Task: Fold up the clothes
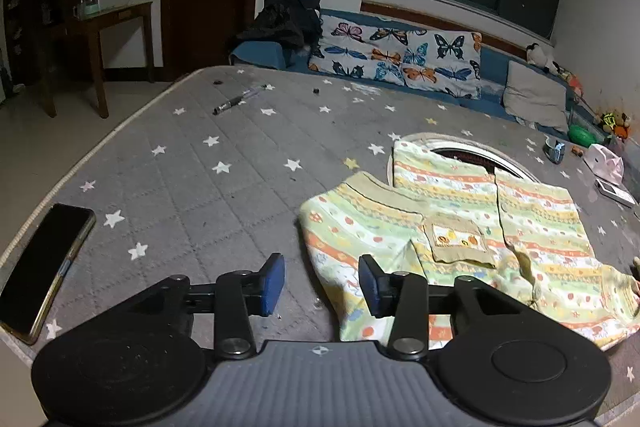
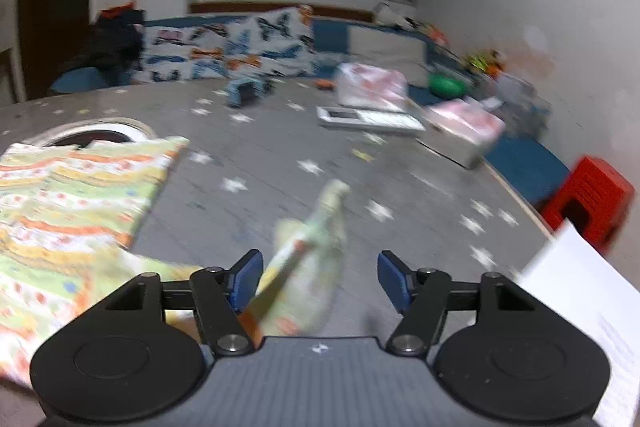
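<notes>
A small patterned cardigan [image 1: 460, 227] in green, yellow and orange lies spread on the grey star-print mattress [image 1: 200, 167], with one sleeve folded over its left side and a pocket facing up. My left gripper [image 1: 322, 285] is open, its blue pads on either side of the cardigan's lower left edge. In the blurred right wrist view the cardigan's body [image 2: 68, 203] lies at the left. Its other sleeve [image 2: 316, 251] stretches forward between my right gripper's open fingers. The right gripper [image 2: 320, 281] holds nothing.
A black phone [image 1: 44, 267] lies near the mattress's left edge; a pen [image 1: 240, 101] lies farther back. A round white hoop [image 1: 476, 151] sticks out from under the cardigan. Butterfly pillows [image 1: 400, 55], boxes [image 2: 460, 131], a tablet [image 2: 368, 119], white paper [image 2: 592, 307] and a red stool [image 2: 592, 199] border the space.
</notes>
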